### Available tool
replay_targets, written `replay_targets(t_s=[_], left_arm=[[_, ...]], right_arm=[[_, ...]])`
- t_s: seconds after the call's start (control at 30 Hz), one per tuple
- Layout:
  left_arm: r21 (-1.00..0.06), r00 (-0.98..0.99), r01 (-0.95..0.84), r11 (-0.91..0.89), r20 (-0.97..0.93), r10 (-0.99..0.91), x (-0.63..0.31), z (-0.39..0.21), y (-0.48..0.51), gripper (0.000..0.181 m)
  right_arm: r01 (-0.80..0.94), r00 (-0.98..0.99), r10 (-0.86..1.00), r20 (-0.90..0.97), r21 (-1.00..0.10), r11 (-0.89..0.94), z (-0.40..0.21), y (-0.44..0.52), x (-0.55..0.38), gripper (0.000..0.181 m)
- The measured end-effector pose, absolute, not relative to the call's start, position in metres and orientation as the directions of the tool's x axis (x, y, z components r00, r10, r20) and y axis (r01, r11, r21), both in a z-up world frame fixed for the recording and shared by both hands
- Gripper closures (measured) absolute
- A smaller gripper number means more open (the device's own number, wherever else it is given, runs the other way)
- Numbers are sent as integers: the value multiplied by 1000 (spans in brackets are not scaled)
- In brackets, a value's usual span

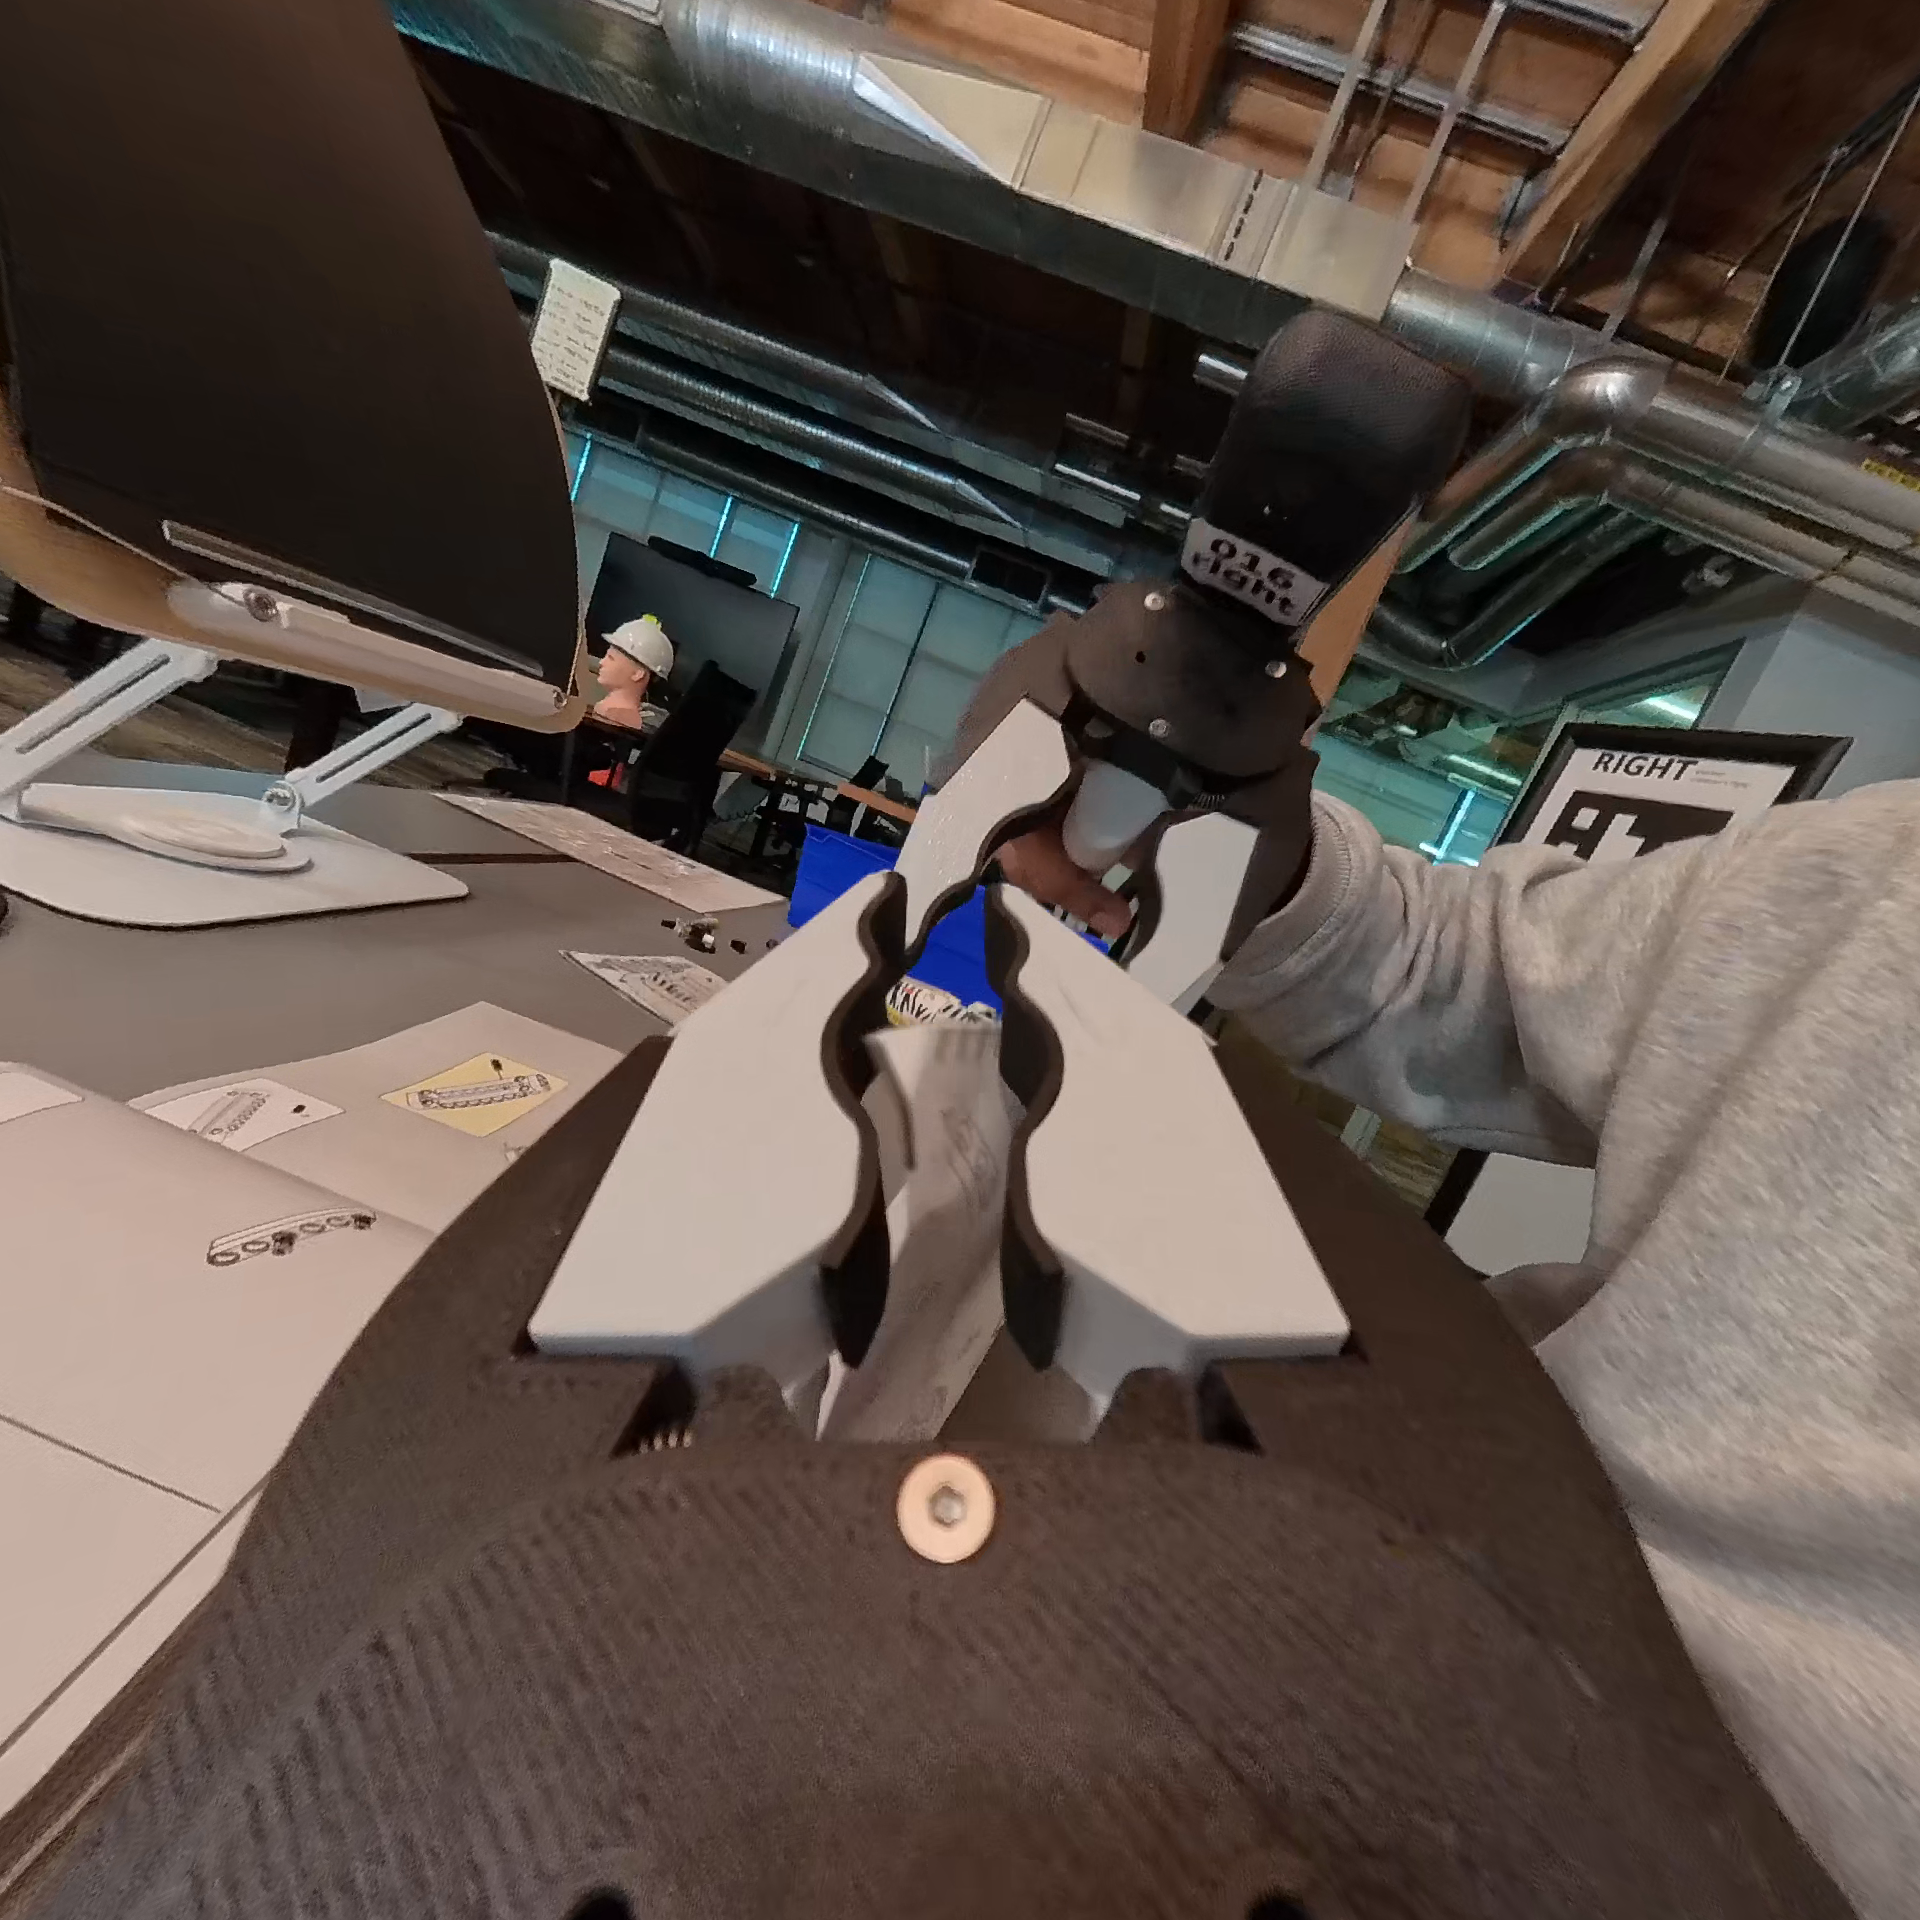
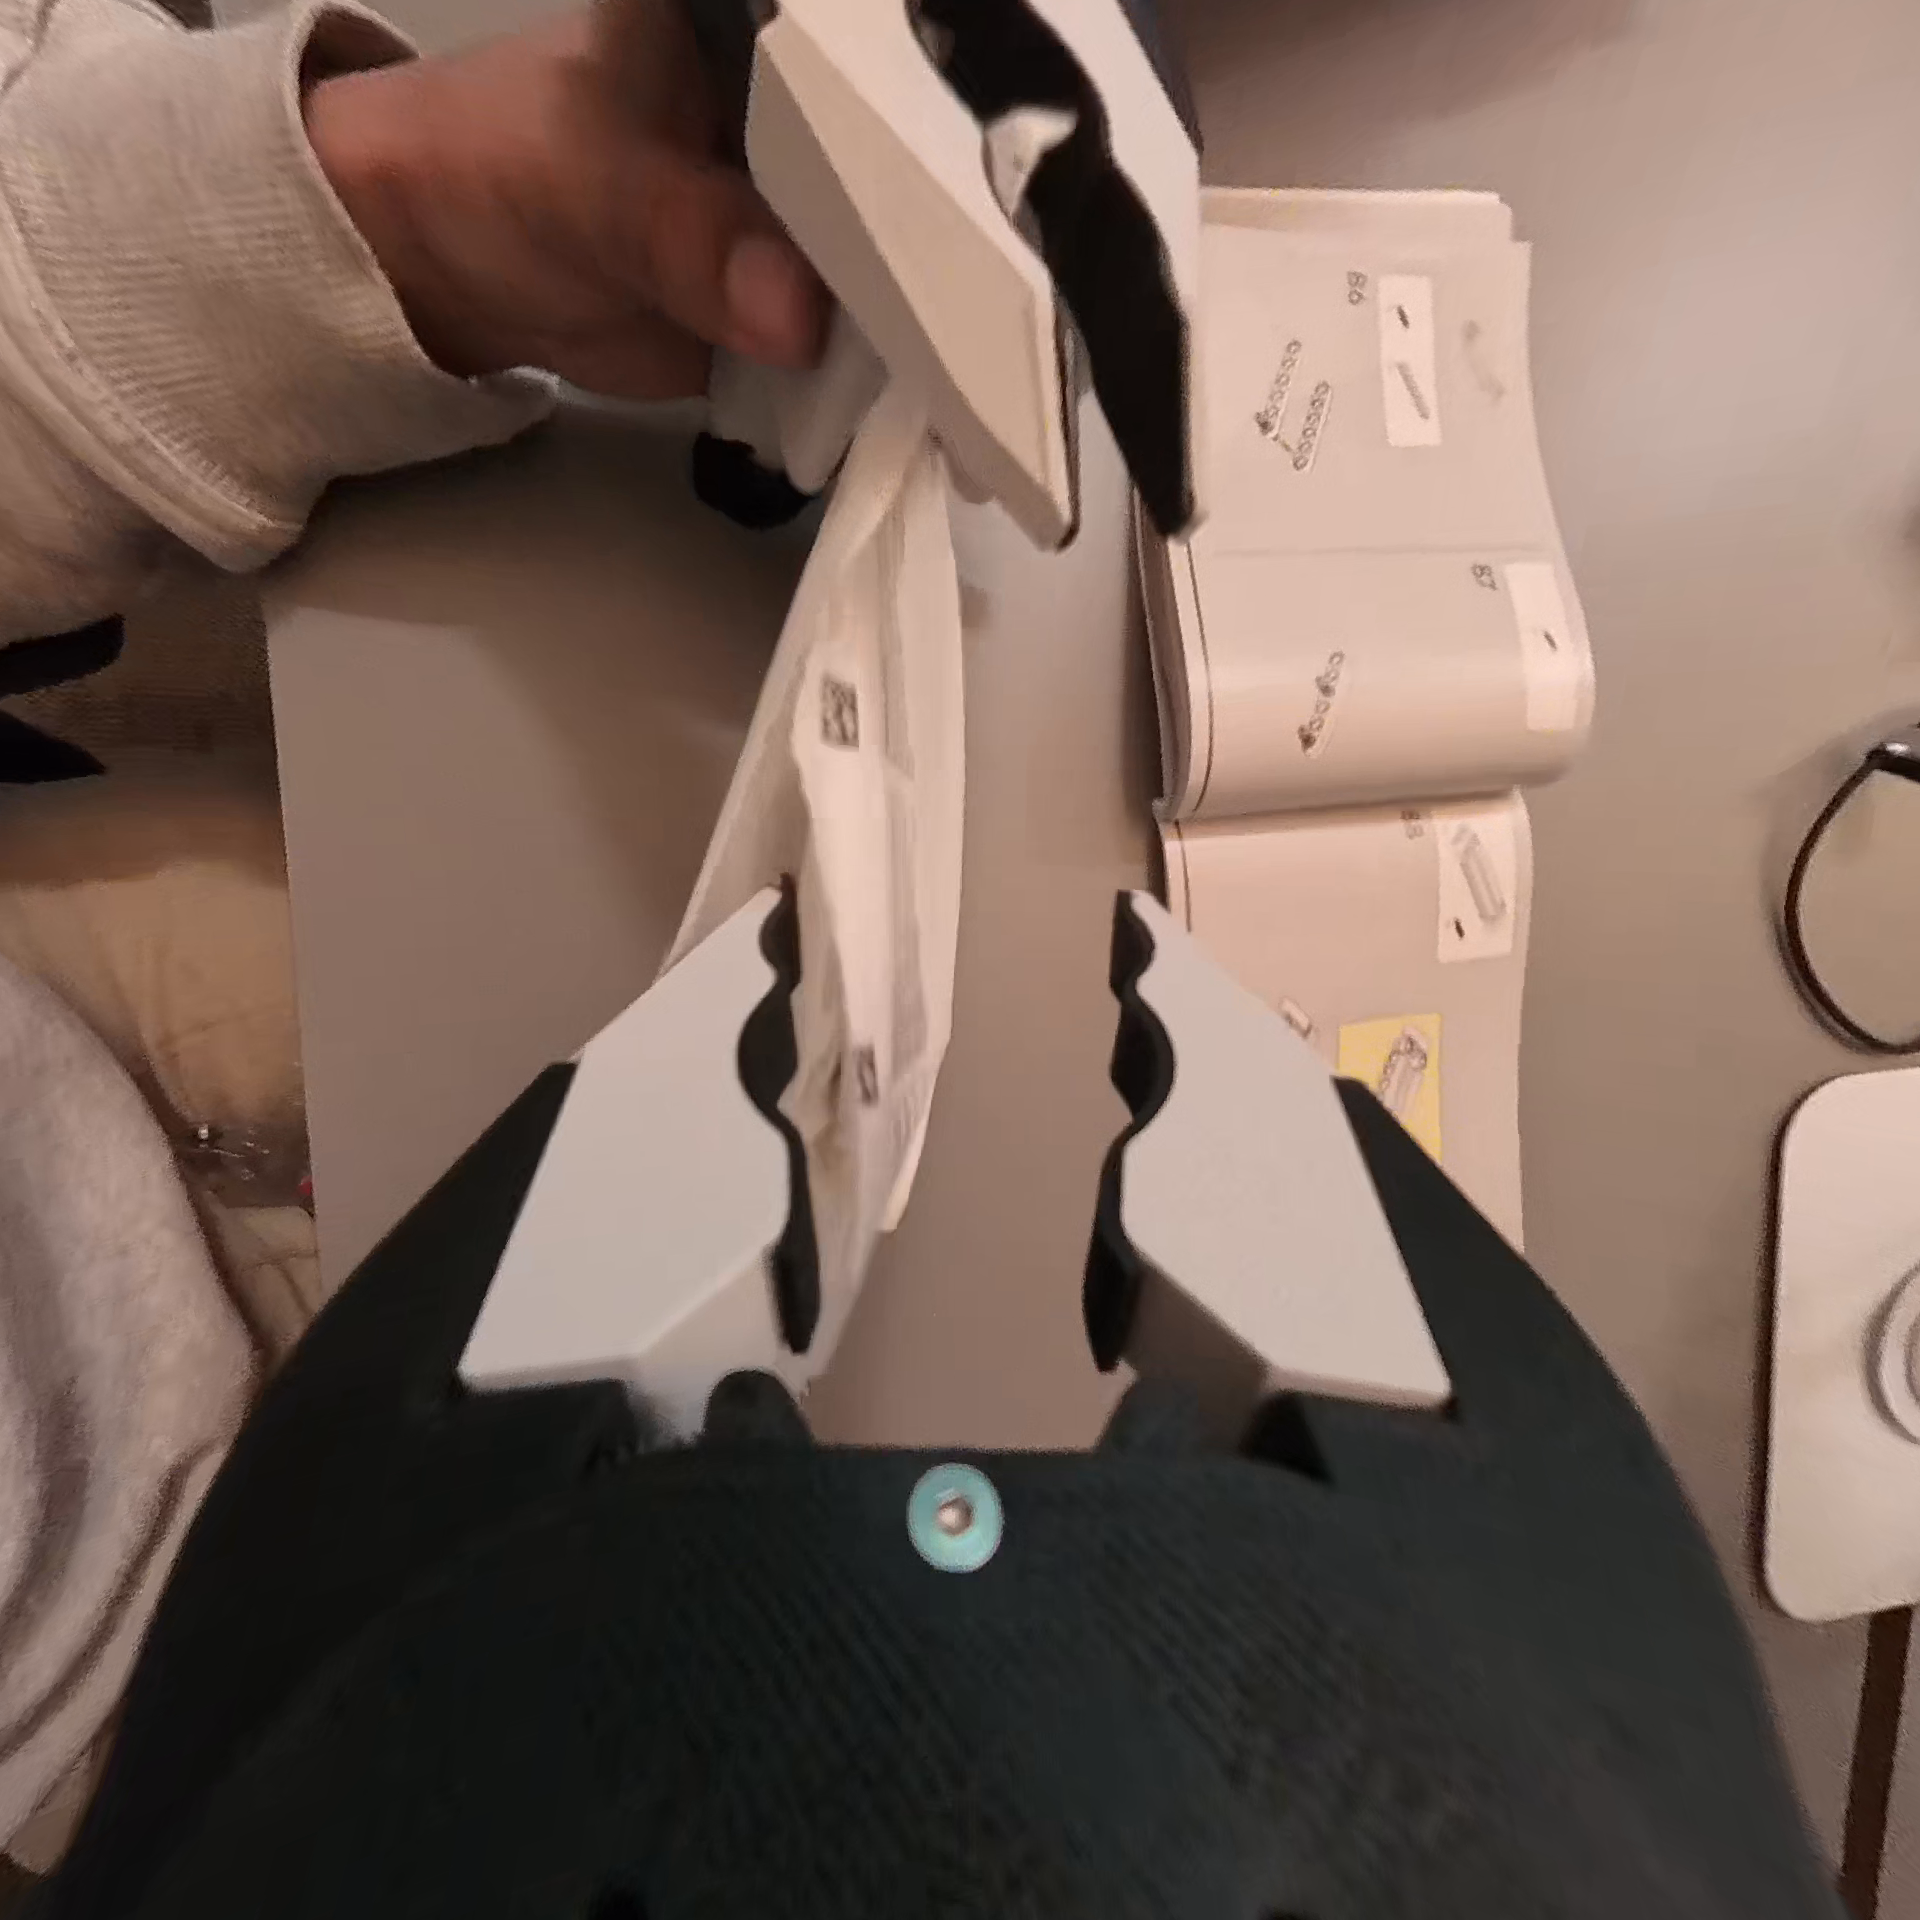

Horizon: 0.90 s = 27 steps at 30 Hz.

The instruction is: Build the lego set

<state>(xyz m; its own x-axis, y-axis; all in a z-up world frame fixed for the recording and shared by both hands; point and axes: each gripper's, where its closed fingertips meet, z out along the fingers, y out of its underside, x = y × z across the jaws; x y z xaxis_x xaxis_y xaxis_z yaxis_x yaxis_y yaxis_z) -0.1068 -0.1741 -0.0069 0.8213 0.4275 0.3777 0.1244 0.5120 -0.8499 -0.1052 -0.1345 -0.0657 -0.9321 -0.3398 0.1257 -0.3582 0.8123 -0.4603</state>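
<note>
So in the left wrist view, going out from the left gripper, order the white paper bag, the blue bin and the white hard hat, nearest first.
1. White paper bag: clamped in the left gripper.
2. Blue bin: just past the fingertips, slightly left.
3. White hard hat: far back, on the left.

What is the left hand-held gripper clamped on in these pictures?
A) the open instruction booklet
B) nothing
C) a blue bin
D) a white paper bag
D: the left hand-held gripper has its fingers closed on the crumpled white paper bag, while the right hand-held gripper is open beside it.
</note>
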Motion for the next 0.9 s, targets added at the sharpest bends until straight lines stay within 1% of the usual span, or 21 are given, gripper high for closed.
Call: replay_targets(t_s=[0.1,0.13,0.17,0.2,0.23,0.33,0.37,0.4,0.43,0.47,0.5,0.57,0.63,0.67,0.7,0.73,0.77,0.83,0.9], left_arm=[[-829,833,107,548,376,406,-104,0,-178,169],[-826,833,102,554,375,406,-104,1,-179,169],[-827,833,88,556,367,415,-103,3,-181,170],[-833,827,62,550,352,439,-103,5,-184,172],[-848,809,18,529,323,490,-101,7,-189,181],[-875,663,-223,430,187,725,-97,19,-219,181],[-874,610,-275,402,165,775,-96,23,-228,181],[-876,554,-277,394,189,811,-99,26,-237,181],[-882,506,-225,414,257,823,-104,25,-244,181],[-884,486,-136,448,334,808,-108,23,-244,181],[-880,500,-67,469,377,779,-110,24,-237,181],[-870,535,33,491,431,727,-115,30,-213,181],[-879,569,101,467,436,697,-118,35,-181,181],[-886,575,114,450,428,697,-119,38,-166,167],[-888,555,121,443,430,712,-123,41,-156,138],[-889,515,117,443,435,739,-127,42,-150,105],[-893,490,104,437,428,759,-129,45,-145,83],[-907,482,82,414,399,780,-128,49,-133,73],[-920,445,108,377,384,809,-132,42,-126,59]], right_arm=[[-400,-916,-352,190,-408,821,-72,-141,-112,137],[-416,-909,-361,210,-397,818,-73,-142,-113,149],[-428,-903,-366,227,-393,813,-74,-143,-114,170],[-434,-900,-366,239,-396,809,-73,-143,-115,181],[-428,-901,-351,254,-404,808,-73,-144,-117,181],[-389,-914,-278,295,-446,806,-63,-140,-129,181],[-372,-917,-240,319,-465,803,-56,-138,-135,181],[-354,-917,-194,349,-485,799,-47,-135,-144,181],[-333,-914,-139,382,-509,794,-37,-133,-154,181],[-315,-910,-89,404,-536,783,-25,-131,-162,181],[-295,-907,-39,419,-568,768,-13,-129,-169,181],[-265,-897,48,440,-619,740,8,-125,-180,181],[-253,-874,102,475,-625,739,20,-120,-189,181],[-260,-856,114,503,-612,747,22,-118,-193,181],[-269,-840,116,530,-593,759,23,-115,-195,181],[-278,-823,118,556,-575,769,23,-113,-196,181],[-288,-806,117,580,-558,779,23,-110,-197,181],[-315,-773,104,625,-522,792,21,-106,-194,181],[-348,-740,87,667,-491,799,22,-102,-190,181]])
